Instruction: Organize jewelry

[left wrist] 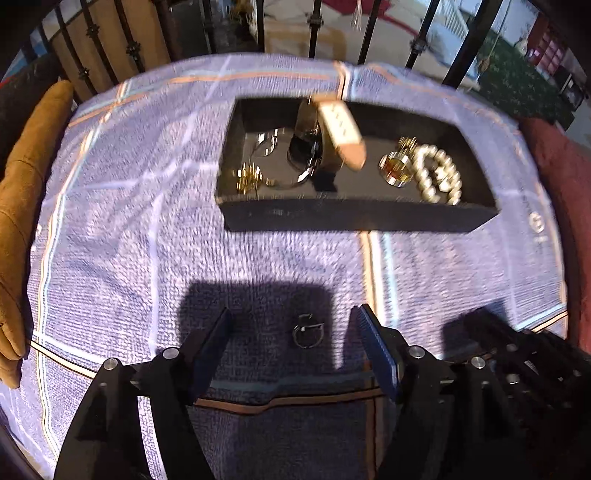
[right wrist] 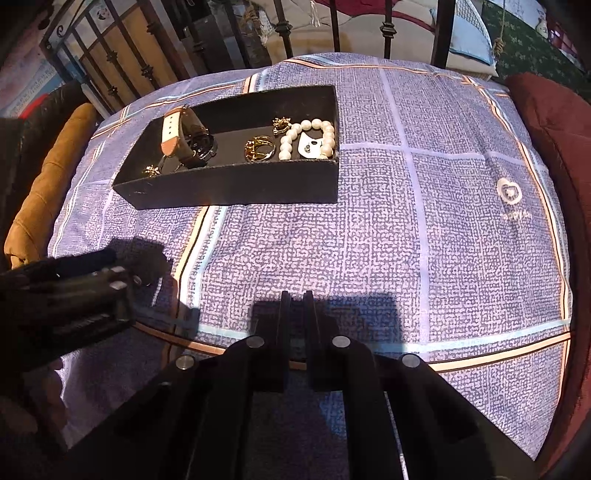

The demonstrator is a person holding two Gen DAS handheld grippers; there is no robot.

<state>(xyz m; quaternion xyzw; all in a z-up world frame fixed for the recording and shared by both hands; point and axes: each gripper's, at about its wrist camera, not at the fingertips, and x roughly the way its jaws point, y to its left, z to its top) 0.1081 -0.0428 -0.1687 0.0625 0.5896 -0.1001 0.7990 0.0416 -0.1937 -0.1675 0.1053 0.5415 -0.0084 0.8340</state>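
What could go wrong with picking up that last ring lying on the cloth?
The small ring lies flat on the soft, woven cloth between the open left gripper, so the fingers may pinch fabric or slip over it. The black box already holds a watch, a pearl bracelet and other rings, so a drop could tangle them. The right gripper is shut and idle.

Purple checked cloth (right wrist: pixel 369 240) fills centre frame; tan cushion (left wrist: pixel 26 206) at left edge, red cushion (right wrist: pixel 554 147) right, black iron railing (left wrist: pixel 314 29) along top
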